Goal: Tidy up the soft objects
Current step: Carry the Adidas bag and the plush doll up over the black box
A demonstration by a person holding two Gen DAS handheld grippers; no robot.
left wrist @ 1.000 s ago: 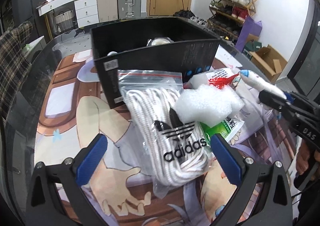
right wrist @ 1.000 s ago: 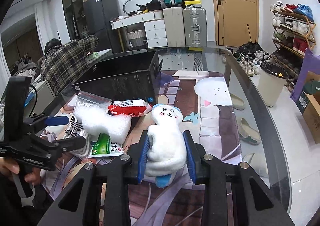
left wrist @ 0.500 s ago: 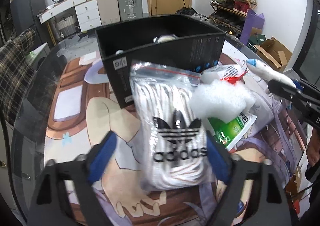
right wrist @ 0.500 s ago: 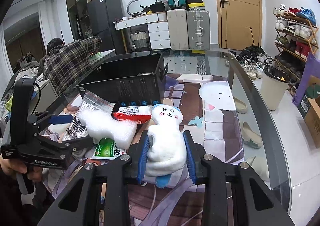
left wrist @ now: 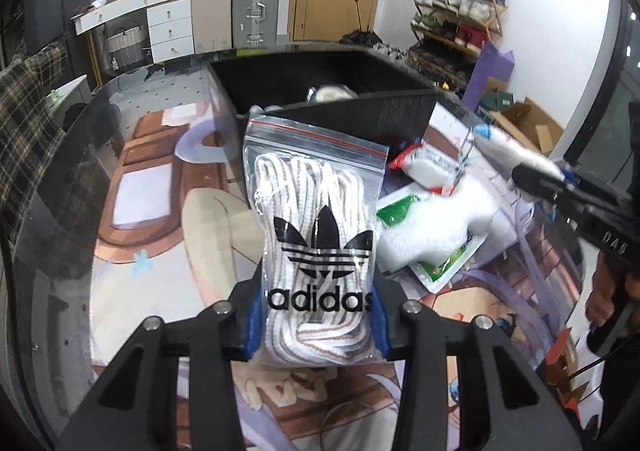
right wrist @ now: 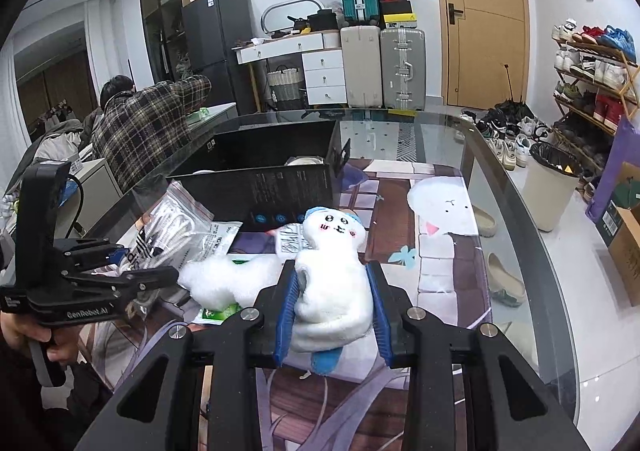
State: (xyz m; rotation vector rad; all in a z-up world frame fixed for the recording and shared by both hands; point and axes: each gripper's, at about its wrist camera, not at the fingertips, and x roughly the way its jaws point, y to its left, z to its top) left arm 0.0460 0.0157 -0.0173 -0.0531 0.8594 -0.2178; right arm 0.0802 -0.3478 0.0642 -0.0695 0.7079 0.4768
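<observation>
A clear zip bag of white laces with an adidas logo point(left wrist: 316, 235) is squeezed between the blue pads of my left gripper point(left wrist: 318, 327), whose jaws are closing on it. The bag stands upright in front of the black open box point(left wrist: 360, 119), which has a pale object inside. My right gripper point(right wrist: 332, 315) is shut on a white plush toy point(right wrist: 332, 271) with a blue cap, held over the mat. A white foam wad point(left wrist: 432, 223) lies on a green packet point(left wrist: 444, 263) between the two grippers.
A red-and-white packet point(left wrist: 424, 167) lies by the box's front corner. The glass table's curved edge point(right wrist: 516, 235) runs along the right. A person in a plaid shirt point(right wrist: 148, 127) bends over at the far left. A bin point(right wrist: 548, 191) and shoes stand on the floor.
My left jaws have come together on the laces bag and raised it upright toward the box; the foam wad now lies to its right. The right gripper still holds the plush toy.
</observation>
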